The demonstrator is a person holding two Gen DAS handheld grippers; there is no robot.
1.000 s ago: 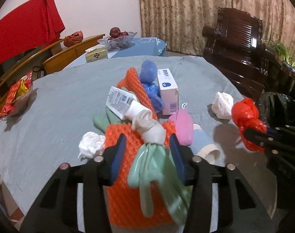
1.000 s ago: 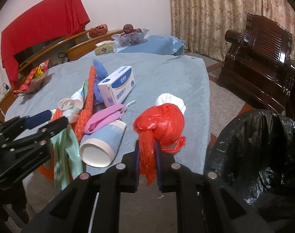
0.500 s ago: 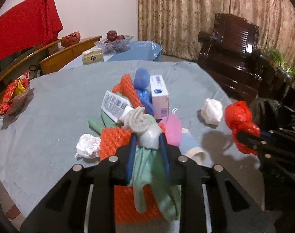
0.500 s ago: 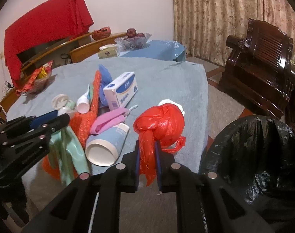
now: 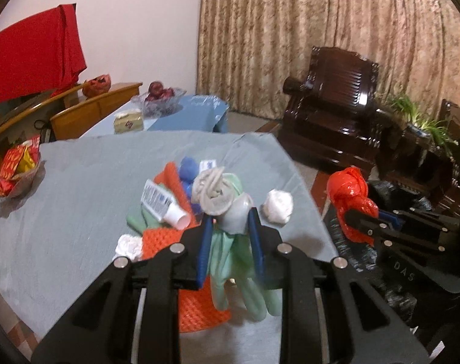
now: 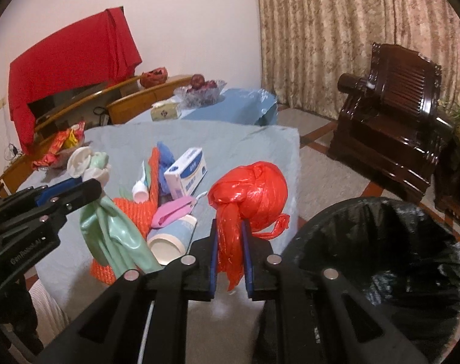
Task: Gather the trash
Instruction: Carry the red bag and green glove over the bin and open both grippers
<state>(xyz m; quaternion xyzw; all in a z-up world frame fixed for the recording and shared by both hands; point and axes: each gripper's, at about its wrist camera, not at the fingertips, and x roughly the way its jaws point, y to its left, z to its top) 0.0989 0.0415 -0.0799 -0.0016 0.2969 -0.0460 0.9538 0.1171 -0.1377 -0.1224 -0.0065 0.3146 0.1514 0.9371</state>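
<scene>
My left gripper point(image 5: 228, 223) is shut on a pale green rubber glove point(image 5: 230, 261) with a grey rolled cuff, lifted above the table; from the right wrist view the glove point(image 6: 108, 230) hangs from it at the left. My right gripper point(image 6: 229, 238) is shut on a knotted red plastic bag point(image 6: 251, 188), held up beside the table's right edge and seen as the red bag point(image 5: 349, 194) in the left wrist view. A bin lined with a black bag point(image 6: 381, 261) stands open at lower right. More litter lies on the grey tablecloth point(image 5: 78, 188).
On the table lie an orange mesh mat point(image 6: 135, 209), a white tube point(image 5: 163, 203), a paper cup point(image 6: 169, 236), a pink item point(image 6: 172, 212), a white box point(image 6: 187, 173), blue wads point(image 6: 166, 154) and white tissue balls point(image 5: 278, 206). A snack bowl point(image 5: 14, 173) sits far left. A dark wooden armchair point(image 6: 393, 115) stands right.
The left gripper closed on the green glove and lifted it off the orange mat. The right gripper rose with the red bag, and the black bin came more into its view.
</scene>
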